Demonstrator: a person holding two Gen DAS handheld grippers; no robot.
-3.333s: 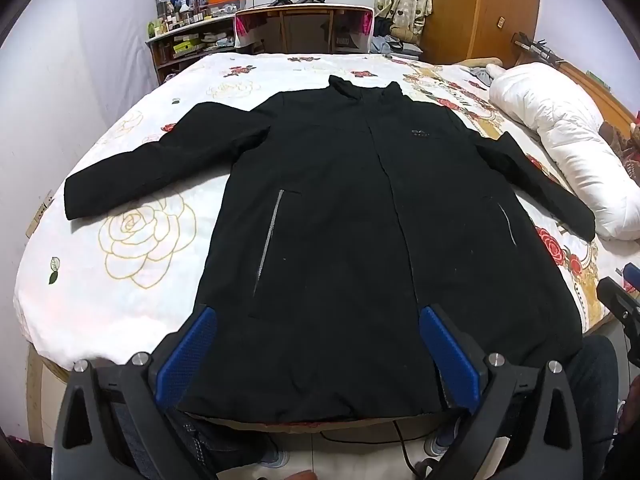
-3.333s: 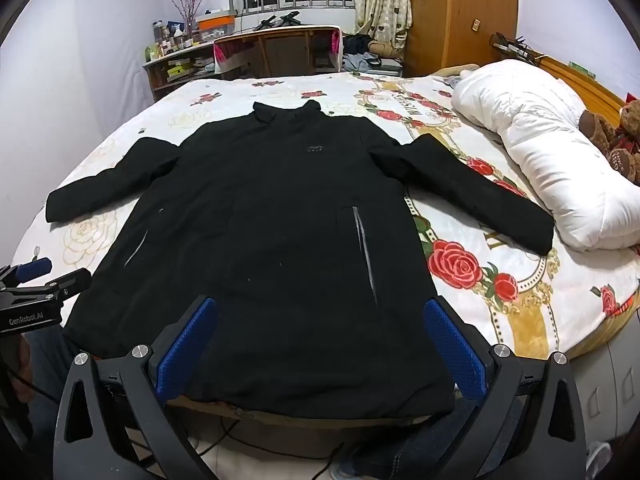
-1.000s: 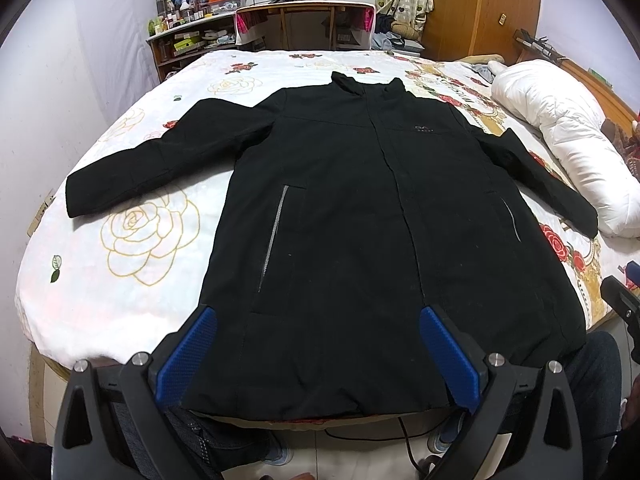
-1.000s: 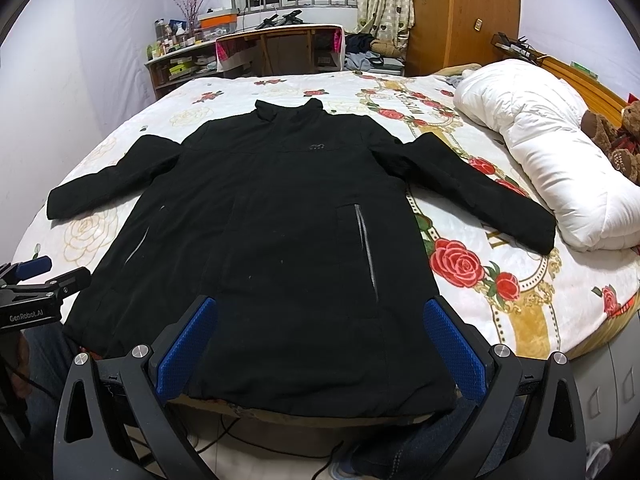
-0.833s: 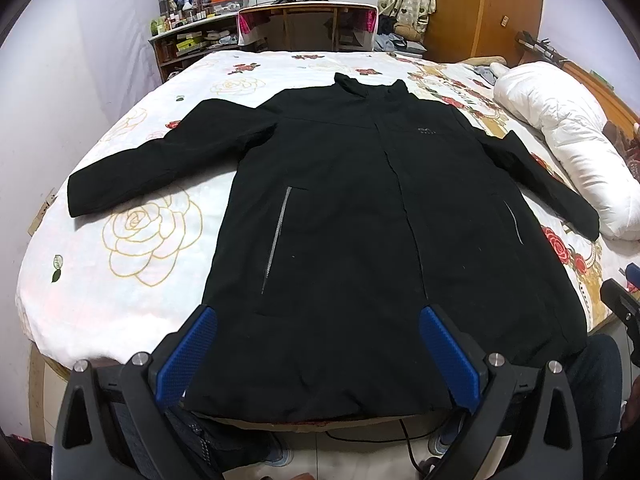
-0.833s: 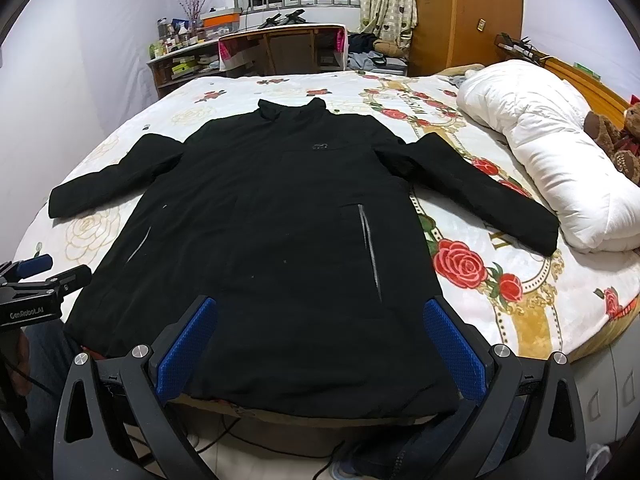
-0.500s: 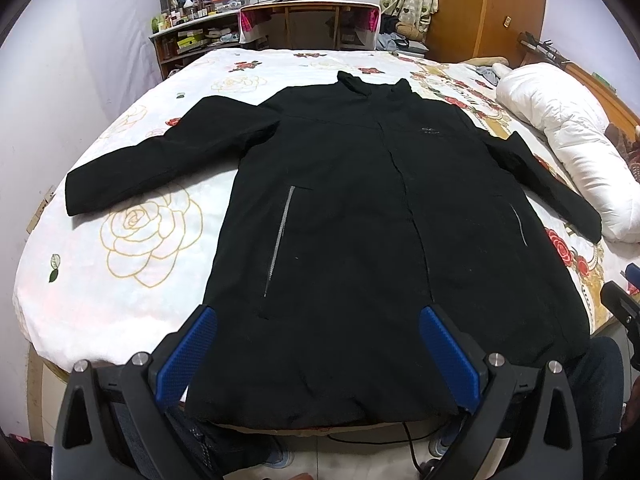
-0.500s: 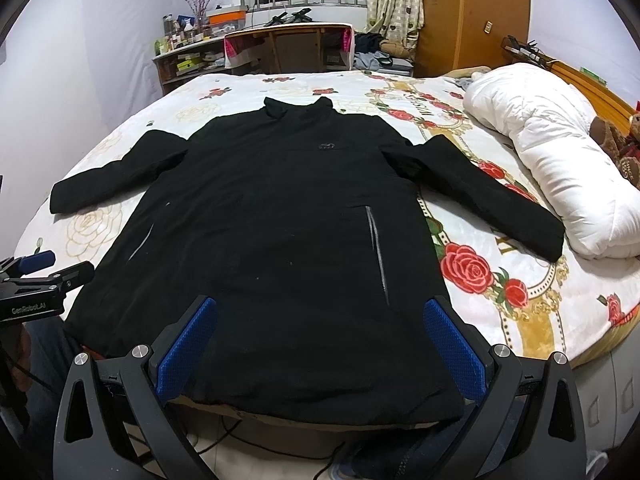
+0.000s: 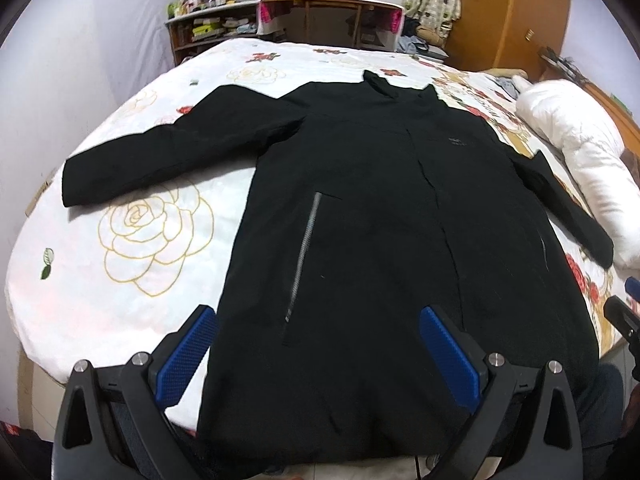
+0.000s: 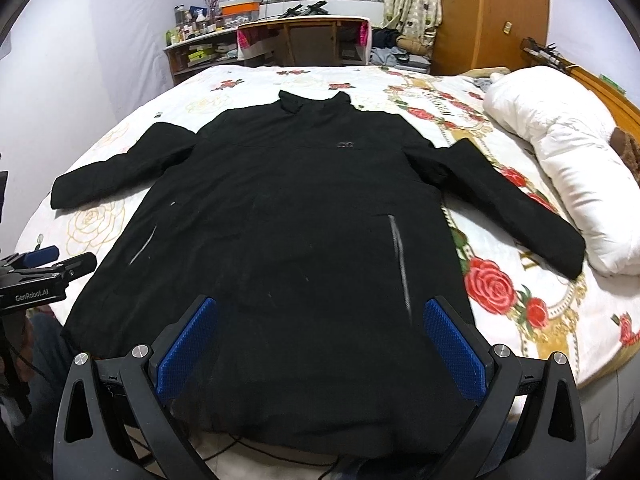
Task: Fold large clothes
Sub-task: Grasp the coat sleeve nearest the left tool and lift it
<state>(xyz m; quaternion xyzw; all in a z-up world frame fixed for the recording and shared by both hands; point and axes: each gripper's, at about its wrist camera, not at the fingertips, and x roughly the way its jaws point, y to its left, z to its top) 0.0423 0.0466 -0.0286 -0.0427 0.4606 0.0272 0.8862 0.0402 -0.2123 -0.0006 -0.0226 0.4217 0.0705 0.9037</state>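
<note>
A long black coat [image 9: 380,216] [image 10: 288,216] lies flat and face up on the bed [image 9: 152,240], collar at the far end, hem at the near edge, both sleeves spread outward. My left gripper [image 9: 318,320] hangs open above the hem, left of the coat's middle, with blue pads [image 9: 186,354] wide apart and nothing between them. My right gripper [image 10: 320,322] is open too, over the hem's right half. The left gripper's body [image 10: 40,276] shows at the left edge of the right wrist view. Neither gripper touches the coat.
A rolled white duvet [image 10: 560,152] lies along the bed's right side beside the right sleeve cuff [image 10: 560,248]. A wooden desk [image 10: 304,40], cluttered shelves [image 10: 196,48] and a wardrobe [image 10: 488,16] stand past the bed. The person's legs [image 9: 604,404] are at the near edge.
Both grippers have edged forward and slightly up over the hem, so the coat looks a little closer. The jaws stayed open and the coat has not moved.
</note>
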